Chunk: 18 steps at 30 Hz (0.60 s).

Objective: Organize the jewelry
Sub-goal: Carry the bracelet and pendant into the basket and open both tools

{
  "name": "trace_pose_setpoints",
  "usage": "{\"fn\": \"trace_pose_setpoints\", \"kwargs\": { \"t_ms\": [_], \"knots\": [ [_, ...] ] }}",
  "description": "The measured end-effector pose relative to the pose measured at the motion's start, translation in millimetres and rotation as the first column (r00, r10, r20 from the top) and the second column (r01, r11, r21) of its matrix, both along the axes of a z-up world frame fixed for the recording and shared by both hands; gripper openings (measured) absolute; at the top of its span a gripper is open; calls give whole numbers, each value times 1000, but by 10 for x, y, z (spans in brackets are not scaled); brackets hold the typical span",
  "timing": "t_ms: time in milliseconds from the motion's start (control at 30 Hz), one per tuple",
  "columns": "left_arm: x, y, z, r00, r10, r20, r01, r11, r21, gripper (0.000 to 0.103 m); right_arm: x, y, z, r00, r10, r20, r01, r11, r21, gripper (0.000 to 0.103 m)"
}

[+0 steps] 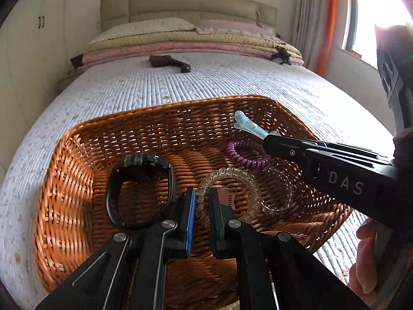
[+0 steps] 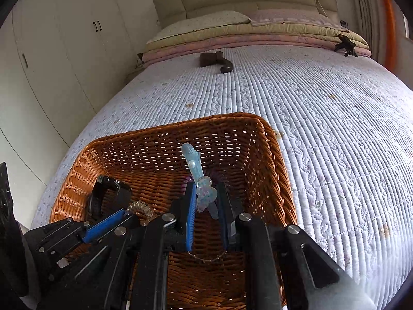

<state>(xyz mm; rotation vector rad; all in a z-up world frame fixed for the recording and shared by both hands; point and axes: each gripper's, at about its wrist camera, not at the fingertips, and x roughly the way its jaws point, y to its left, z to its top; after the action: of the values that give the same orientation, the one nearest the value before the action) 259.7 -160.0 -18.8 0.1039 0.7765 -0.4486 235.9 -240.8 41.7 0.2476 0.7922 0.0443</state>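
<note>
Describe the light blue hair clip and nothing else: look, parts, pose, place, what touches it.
The light blue hair clip is a slim, translucent, plastic-looking duckbill clip with a pearl-like bead on its upper side and a speckled, wider grip end. The right gripper is shut on that wider end, its fingers on both sides. The clip's narrow tip points forward and up, raised in the air above the inside of the wicker basket. It touches nothing else that can be seen.
</note>
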Motion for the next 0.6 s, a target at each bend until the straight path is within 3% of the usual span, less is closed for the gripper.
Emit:
{"fn": "trace_pose_setpoints", "kwargs": {
  "t_ms": [367,433,500,600],
  "knots": [
    [43,36,-4,1000,-12,-8,12,1000,-24,14,-38,-24,15,1000,-11,14,11,1000,-8,19],
    [20,77,1,999,-28,-21,27,998,-50,26,-73,-45,34,999,-13,30,13,1000,-4,19],
    [-20,94,37,999,-45,-17,43,995,-85,47,-102,-77,65,999,-10,47,10,1000,20,24],
    [-118,107,136,998,-42,42,46,995,-84,50,-171,-100,132,996,-17,82,16,1000,11,31]
  ]
}}
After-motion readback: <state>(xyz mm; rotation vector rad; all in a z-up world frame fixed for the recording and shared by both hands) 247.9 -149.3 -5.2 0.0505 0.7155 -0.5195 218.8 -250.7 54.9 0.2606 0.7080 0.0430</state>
